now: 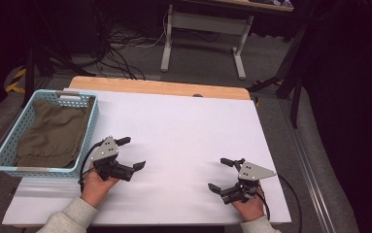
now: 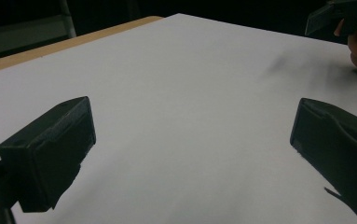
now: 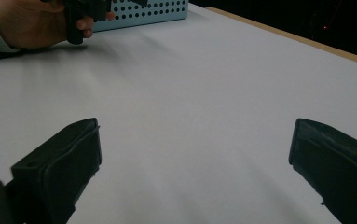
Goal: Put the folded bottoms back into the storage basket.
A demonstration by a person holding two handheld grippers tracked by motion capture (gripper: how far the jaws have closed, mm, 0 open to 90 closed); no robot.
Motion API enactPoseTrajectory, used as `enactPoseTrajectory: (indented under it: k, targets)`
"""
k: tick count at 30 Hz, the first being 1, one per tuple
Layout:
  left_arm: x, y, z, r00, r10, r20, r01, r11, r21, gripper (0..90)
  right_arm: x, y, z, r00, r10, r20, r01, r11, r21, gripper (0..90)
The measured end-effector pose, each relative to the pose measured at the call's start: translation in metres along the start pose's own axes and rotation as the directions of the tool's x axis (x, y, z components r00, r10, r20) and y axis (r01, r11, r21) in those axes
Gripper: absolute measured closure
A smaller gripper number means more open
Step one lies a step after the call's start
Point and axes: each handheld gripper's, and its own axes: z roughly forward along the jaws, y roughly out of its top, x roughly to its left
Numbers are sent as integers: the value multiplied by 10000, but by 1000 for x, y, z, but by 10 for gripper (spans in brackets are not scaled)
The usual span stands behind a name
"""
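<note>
Table: white top, wooden strip showing along the far edge. Both grippers sit low over its near half, well apart from each other, each held in one of the person's hands.

Left gripper: jaws spread wide, nothing between them. Grey three-cornered plate on top, cable looping back toward the left hand. In the left gripper view the two black jaws stand far apart over bare white surface, nothing held.

Right gripper: jaws likewise spread wide and empty, pointing toward the table's middle. Right hand grips it from behind. In the right gripper view the jaws frame bare white table.

Light blue perforated basket: at the left edge of the table, just beyond the left gripper, not touched by it. An olive-green folded cloth lies inside and covers most of its floor
</note>
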Motion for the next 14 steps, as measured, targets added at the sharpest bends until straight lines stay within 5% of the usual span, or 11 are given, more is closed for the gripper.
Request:
enactPoseTrajectory:
  k: [14]
  targets:
    - [0,0,1,9999,-132,-32,132,9999,-37,3,0,0,0,10000,18,-11,-18,10000,7,29]
